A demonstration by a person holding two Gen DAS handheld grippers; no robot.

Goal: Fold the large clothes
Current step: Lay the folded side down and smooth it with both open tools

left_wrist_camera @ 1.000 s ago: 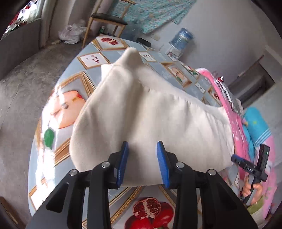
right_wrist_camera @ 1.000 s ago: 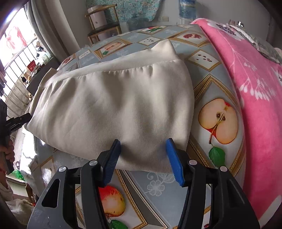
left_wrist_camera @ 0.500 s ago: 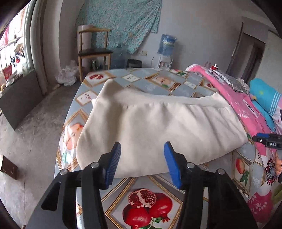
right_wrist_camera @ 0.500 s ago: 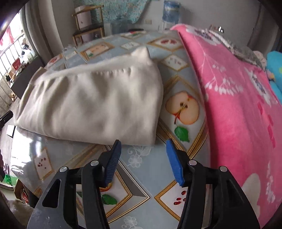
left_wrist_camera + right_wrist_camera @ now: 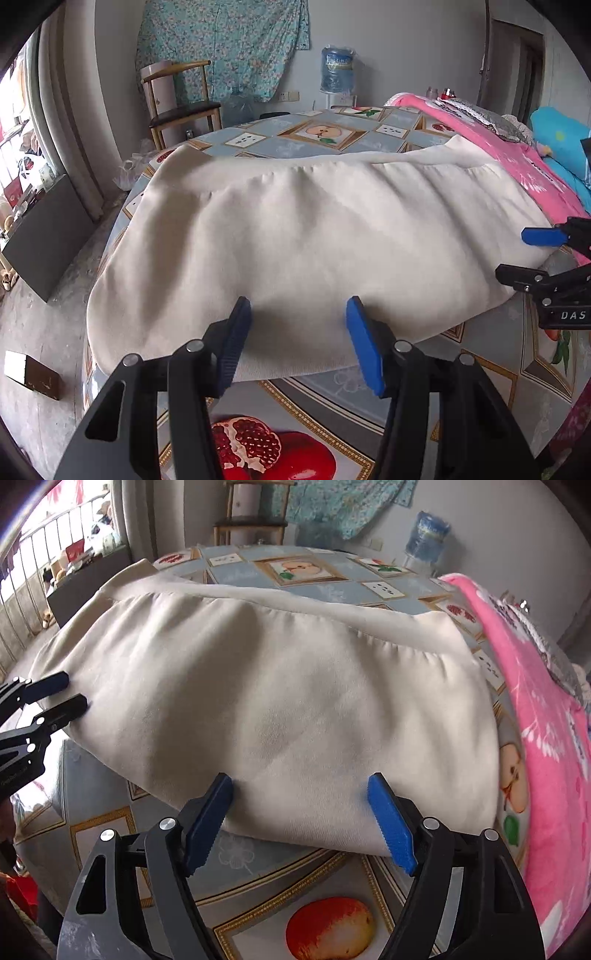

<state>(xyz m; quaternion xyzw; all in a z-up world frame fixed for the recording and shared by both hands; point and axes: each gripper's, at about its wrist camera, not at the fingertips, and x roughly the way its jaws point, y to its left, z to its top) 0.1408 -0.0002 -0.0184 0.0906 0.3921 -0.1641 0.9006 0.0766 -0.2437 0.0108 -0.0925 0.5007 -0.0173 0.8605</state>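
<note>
Folded cream garment lying flat on the fruit-patterned worktop, just ahead of both claws, its near hem spanning the gap between them. Left claw with jaws apart, just been opening, nothing between the pads; fabric edge just beyond the tips, seemingly let go so the fold can settle. Right claw likewise wide apart and just been opening, empty, hovering over the near hem towards the garment's right corner. Placed one toward each end of the hem, probably to take both ends evenly for another fold. Pink blanket off to the right claw's right, touching the garment's far corner.
</note>
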